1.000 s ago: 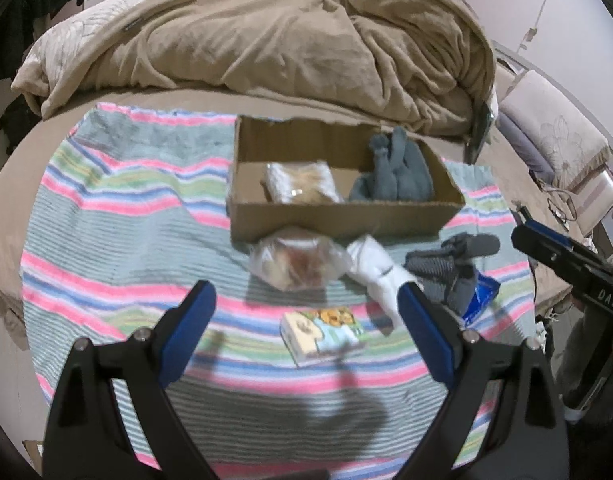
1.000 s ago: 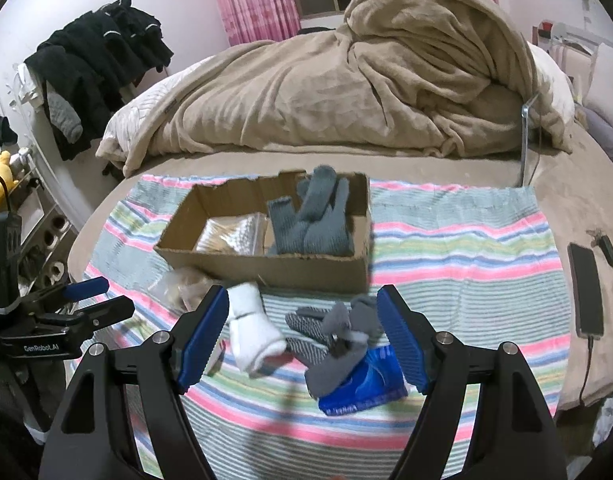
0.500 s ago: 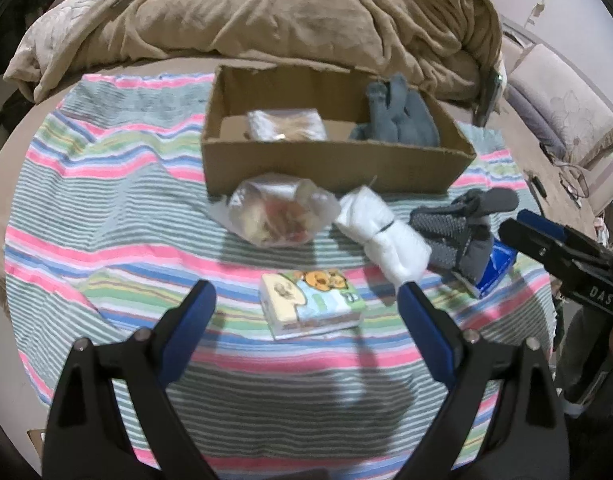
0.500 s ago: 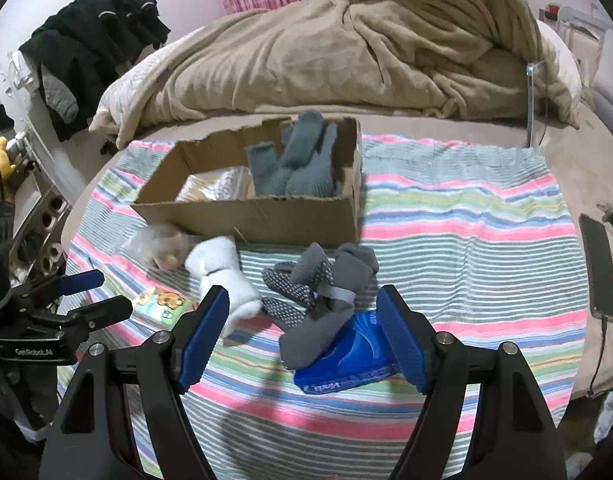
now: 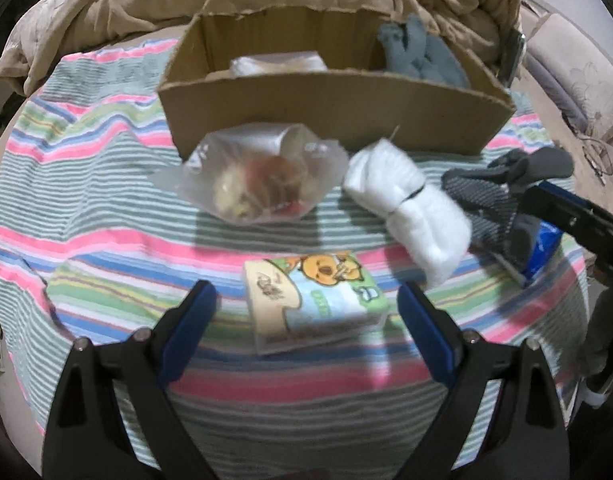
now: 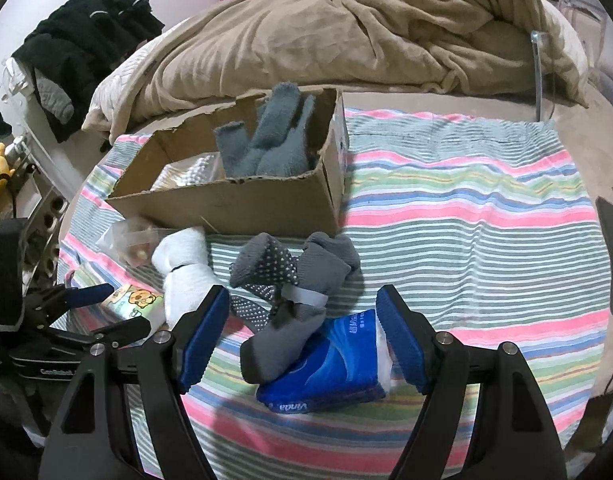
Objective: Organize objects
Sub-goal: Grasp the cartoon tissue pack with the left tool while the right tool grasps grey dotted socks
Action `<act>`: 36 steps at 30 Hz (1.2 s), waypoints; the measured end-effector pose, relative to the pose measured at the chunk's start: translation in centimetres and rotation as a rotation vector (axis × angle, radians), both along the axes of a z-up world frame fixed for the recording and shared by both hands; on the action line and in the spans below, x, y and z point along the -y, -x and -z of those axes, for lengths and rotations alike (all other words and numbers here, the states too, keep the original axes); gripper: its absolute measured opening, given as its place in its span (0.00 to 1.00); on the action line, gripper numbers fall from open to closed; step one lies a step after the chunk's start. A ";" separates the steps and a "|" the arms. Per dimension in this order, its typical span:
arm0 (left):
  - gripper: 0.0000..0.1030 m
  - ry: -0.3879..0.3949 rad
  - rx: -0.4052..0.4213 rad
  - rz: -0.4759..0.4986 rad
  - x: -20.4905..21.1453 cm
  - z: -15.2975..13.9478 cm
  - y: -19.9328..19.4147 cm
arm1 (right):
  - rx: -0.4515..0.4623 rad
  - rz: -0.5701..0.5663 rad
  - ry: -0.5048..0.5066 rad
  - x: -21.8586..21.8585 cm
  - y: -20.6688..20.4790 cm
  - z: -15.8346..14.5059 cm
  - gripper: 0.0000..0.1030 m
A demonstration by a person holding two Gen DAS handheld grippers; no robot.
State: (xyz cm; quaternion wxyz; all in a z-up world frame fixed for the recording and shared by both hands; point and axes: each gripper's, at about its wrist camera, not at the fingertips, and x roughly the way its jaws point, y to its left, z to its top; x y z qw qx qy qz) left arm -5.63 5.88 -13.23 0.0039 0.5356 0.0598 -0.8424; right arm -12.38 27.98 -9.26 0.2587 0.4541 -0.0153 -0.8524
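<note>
Cardboard box (image 6: 242, 200) at upper centre of both views holds blue-grey gloves (image 6: 266, 140) and a clear packet (image 5: 274, 65). Below it lie a cartoon tissue pack (image 5: 312, 300) between the open left tool (image 5: 306, 320), and grey socks (image 6: 290, 280) atop a blue tissue pack (image 6: 330, 364) between the open right tool (image 6: 304, 336).

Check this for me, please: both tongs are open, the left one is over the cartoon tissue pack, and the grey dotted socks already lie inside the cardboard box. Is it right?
Not quite. The grey dotted socks are not inside the cardboard box; the right wrist view shows them on the striped cloth in front of it, partly on the blue tissue pack. The rest holds: left tongs and right tongs are open, the left at the cartoon tissue pack.
</note>
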 end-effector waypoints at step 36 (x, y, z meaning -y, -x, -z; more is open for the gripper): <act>0.71 -0.089 -0.145 0.049 1.3 -4.8 -2.6 | -0.117 -0.031 -0.003 1.1 -2.3 -4.7 0.26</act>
